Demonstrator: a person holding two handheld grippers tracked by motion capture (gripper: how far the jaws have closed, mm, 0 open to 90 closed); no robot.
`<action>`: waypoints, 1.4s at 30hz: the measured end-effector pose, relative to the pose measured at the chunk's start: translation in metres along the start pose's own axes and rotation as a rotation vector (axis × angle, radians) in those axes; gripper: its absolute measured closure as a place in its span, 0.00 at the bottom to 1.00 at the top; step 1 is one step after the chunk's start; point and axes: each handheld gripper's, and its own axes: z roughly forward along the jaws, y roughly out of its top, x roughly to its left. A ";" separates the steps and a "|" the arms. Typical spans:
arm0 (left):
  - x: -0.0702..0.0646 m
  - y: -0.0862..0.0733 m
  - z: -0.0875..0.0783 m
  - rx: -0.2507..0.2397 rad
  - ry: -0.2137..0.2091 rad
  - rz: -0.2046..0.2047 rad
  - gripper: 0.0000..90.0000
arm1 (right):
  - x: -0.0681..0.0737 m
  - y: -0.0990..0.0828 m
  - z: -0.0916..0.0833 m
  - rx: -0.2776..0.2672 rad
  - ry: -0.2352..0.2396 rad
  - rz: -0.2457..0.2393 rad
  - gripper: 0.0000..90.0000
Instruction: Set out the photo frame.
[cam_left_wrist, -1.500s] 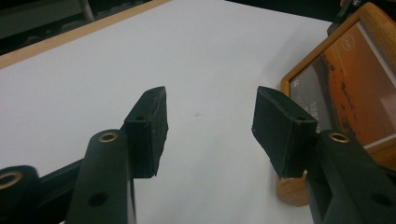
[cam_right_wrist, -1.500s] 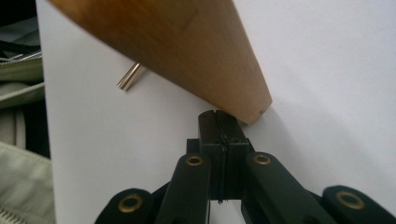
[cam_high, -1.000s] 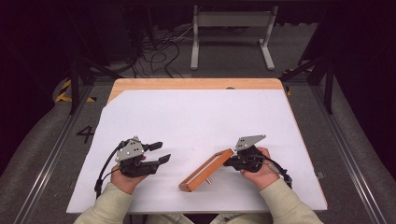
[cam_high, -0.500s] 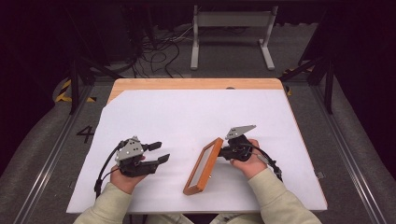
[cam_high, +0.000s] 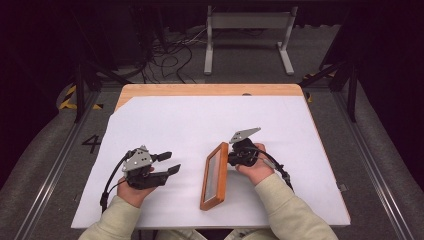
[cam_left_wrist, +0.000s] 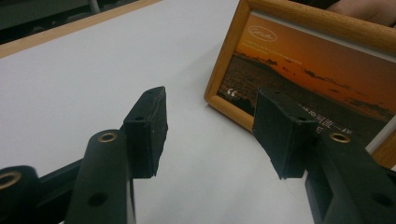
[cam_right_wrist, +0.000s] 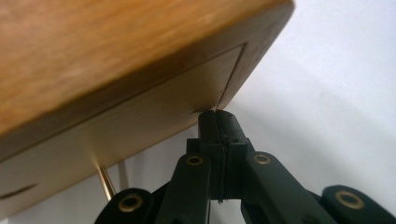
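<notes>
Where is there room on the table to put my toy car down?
The far half of the white sheet, up to the wooden table edge, is bare. So is the strip right of the right claw. It is crowded near the person, where the picture frame stands beside the left claw.

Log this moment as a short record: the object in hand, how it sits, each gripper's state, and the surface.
object: wooden picture frame with a sunset photo
pose: tilted up on its long edge on the table, picture side facing the left gripper
right gripper: jaws shut together, tips against the frame's back near a corner
left gripper: jaws apart, nothing between them, short of the frame
surface: white sheet on a wooden table
</notes>
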 end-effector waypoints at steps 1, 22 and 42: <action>0.000 0.000 0.000 -0.001 0.002 -0.002 0.50 | 0.000 0.001 0.001 0.002 0.002 -0.002 1.00; 0.001 -0.002 0.001 0.001 0.000 -0.010 0.50 | 0.005 0.018 0.030 0.015 0.053 -0.059 1.00; 0.008 -0.003 -0.003 0.003 0.028 -0.029 0.46 | 0.005 0.015 -0.035 -0.021 -0.089 0.020 0.71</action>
